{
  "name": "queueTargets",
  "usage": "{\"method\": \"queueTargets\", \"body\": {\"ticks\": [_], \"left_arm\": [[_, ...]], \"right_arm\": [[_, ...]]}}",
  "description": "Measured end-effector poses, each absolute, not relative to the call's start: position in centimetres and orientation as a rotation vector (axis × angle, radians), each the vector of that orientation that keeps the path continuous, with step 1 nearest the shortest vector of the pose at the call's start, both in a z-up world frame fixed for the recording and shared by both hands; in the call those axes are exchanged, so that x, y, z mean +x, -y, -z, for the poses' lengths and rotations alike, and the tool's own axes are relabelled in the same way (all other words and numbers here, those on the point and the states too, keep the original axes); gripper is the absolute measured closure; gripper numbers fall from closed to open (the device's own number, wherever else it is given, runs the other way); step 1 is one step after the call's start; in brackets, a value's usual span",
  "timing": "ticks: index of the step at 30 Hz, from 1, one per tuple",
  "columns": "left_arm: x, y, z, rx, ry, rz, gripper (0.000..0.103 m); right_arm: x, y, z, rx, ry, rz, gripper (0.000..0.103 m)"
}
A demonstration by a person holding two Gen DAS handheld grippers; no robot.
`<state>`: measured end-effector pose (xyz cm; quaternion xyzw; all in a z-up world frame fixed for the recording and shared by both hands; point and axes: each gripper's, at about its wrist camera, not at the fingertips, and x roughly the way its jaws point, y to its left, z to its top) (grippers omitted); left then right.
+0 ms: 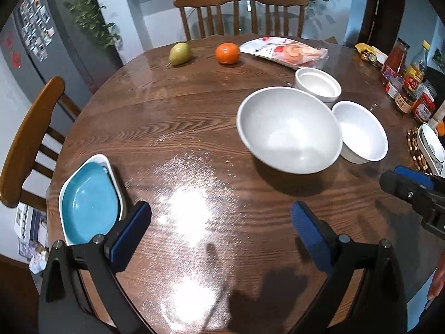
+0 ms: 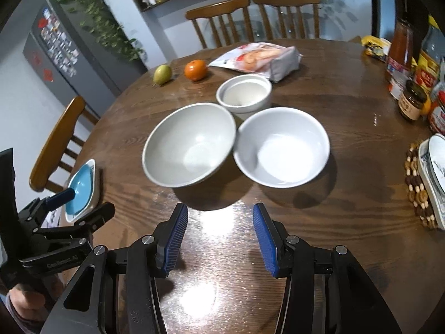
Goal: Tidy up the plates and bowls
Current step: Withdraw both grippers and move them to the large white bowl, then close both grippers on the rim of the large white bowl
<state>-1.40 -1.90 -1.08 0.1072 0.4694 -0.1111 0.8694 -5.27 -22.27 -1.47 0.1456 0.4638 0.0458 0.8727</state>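
Both grippers were empty, fingers spread over bare table point(image 1: 167, 117). Left gripper point(image 1: 219, 233): blue plate point(image 1: 89, 203) touching the outside of its left finger, big bowl point(image 1: 289, 130) ahead-right. Right gripper point(image 2: 219, 239): big bowl ahead-left, mid bowl point(image 2: 281, 147) ahead-right, rims touching; small bowl point(image 2: 243, 93) just behind both.

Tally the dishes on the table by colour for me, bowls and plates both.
White bowls: 3 (large, medium, small stack, pieces unclear)
Blue plate on white dish: 1
White patterned dishes on the beaded mat: at least 1, cut off by the frame
Total: at least 5
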Motion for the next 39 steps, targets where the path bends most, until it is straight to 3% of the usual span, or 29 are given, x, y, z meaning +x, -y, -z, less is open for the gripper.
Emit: {"method": "queueTargets", "body": {"ticks": [39], "left_arm": [[7.5, 3.8, 3.3, 0.207, -1.034, 0.353, 0.005]], "right_arm": [[-0.8, 21.5, 4.4, 0.503, -1.034, -0.059, 0.054]]}}
